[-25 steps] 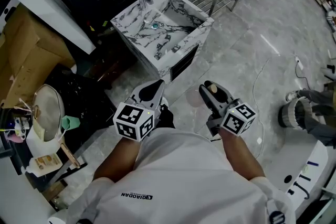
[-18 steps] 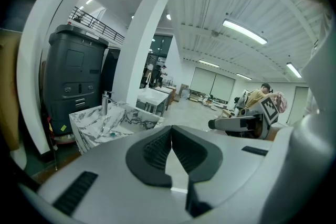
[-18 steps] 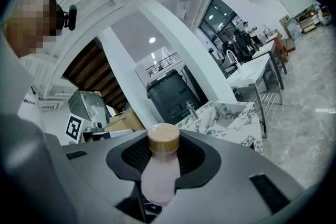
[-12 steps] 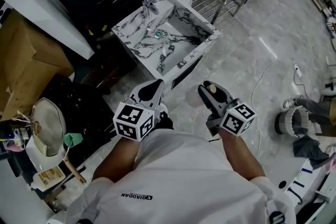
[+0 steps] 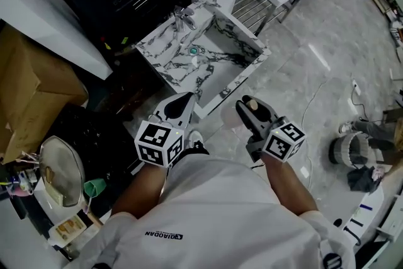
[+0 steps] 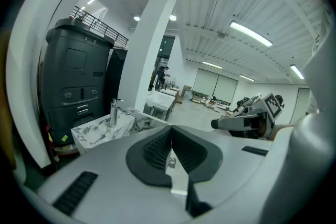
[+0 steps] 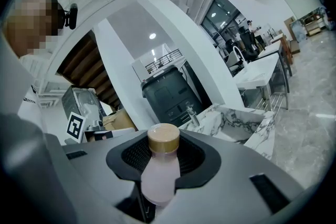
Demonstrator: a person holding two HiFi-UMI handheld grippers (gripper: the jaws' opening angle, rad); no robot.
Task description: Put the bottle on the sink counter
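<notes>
The marble sink bench point(image 5: 162, 46) now lies nearer than a second ago, so the pink bottle point(image 7: 159, 176), clamped in the right tool point(image 5: 252, 111), approaches placement, while the left tool point(image 6: 171, 144) is closed and empty.

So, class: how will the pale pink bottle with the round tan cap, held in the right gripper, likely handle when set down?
The pale pink bottle looks slim and round-bodied, so it may tip or roll if released tilted. Its smooth wall could slip, though the right gripper's ribbed pads clamp it below the cap.
</notes>
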